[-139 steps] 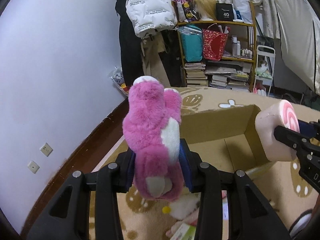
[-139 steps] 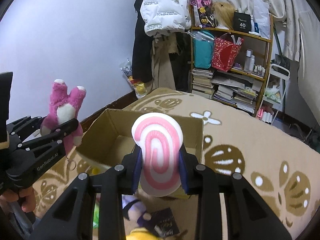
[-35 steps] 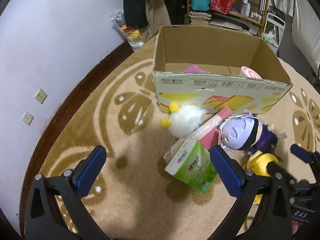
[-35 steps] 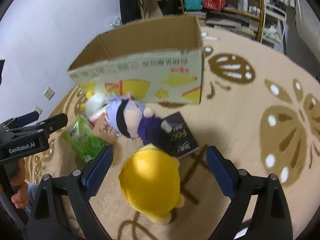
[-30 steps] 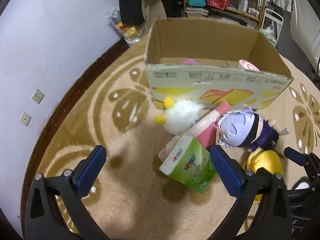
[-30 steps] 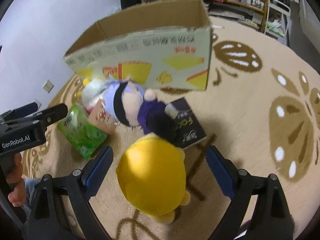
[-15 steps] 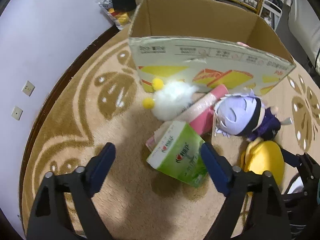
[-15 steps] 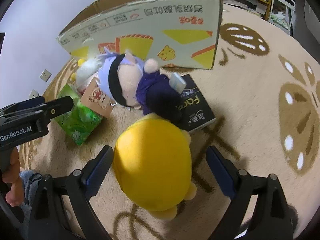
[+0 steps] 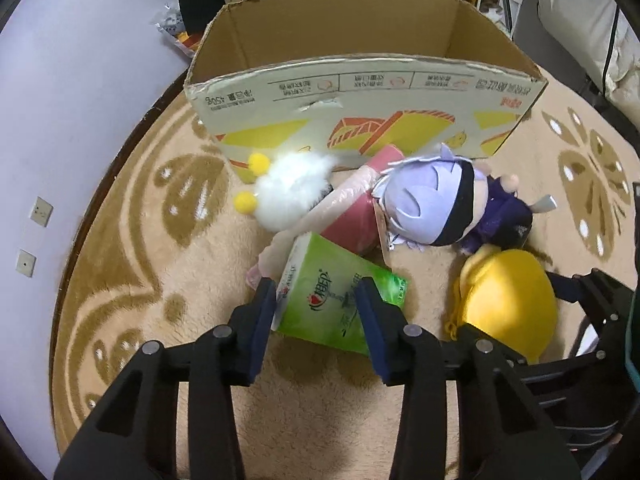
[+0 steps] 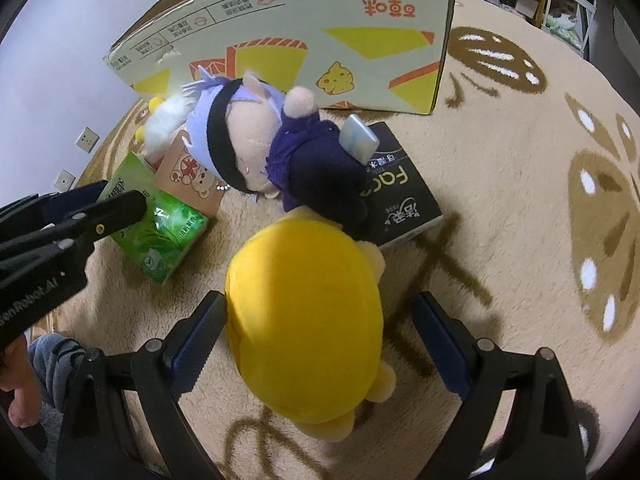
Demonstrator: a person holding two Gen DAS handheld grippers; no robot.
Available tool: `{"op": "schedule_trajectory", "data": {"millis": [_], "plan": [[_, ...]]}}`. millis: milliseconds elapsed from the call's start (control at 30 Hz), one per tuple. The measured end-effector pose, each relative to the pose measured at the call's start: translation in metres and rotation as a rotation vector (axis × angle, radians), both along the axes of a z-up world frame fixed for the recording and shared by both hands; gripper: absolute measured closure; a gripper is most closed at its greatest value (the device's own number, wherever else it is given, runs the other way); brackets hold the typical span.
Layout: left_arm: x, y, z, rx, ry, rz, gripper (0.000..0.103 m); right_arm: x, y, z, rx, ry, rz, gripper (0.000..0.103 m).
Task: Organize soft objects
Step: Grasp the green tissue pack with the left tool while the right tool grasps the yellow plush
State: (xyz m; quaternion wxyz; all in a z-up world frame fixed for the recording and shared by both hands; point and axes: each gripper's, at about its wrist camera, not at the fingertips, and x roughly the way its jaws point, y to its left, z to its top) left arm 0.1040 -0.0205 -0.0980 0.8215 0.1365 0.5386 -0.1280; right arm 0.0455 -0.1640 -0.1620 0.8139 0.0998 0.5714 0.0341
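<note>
Both grippers are down over the pile on the patterned rug, just in front of the cardboard box.

The left gripper straddles the green tissue pack, and its jaws are closing right now. The pack sits between the two blue pads; the left pad looks to be at the pack's edge and the right one overlaps its top face, but I can't say for sure they are pressing yet. The pack lies tilted, its long axis running from near left to far right, so the fingers cross its shorter width. That looks like the right way to pinch it.

The right gripper stands wide. The yellow plush fills the gap between its pads, with the left pad close against the plush's side and the right pad clear of it. Nothing is held there.

Each hand is nearest its own target, so neither needs to cross the other.

The left wrist view shows the white pom-pom toy and the pink roll lying behind the pack against the box front, with the purple-haired doll to their right. The right wrist view adds what that one hides: a black tissue pack partly under the doll, and the doll's cardboard tag resting over the green pack's far end. I'd guess that tag could drag along as the pack lifts.
</note>
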Motion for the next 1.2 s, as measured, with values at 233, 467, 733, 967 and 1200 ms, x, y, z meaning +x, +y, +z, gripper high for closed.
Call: {"op": "schedule_trajectory", "data": {"millis": [233,467,733,967,1200], "plan": [[-0.002,-0.002,-0.001,0.004,0.002,-0.012,0.061,0.002,-0.003,-0.001,0.004,0.005,0.002,0.005],[-0.005,-0.006,-0.001,0.02,-0.001,-0.034,0.06,0.004,-0.003,0.001,0.007,0.012,0.0,0.005],[-0.01,-0.023,-0.012,0.102,-0.008,-0.096,0.038,0.005,0.001,-0.004,-0.005,0.029,0.015,0.005],[-0.01,-0.03,-0.017,0.132,-0.003,-0.114,0.03,0.004,0.005,-0.006,-0.022,0.045,0.04,0.004],[-0.009,-0.039,-0.025,0.175,0.007,-0.125,0.023,0.002,0.015,-0.009,-0.076,0.057,0.074,0.004]]}}
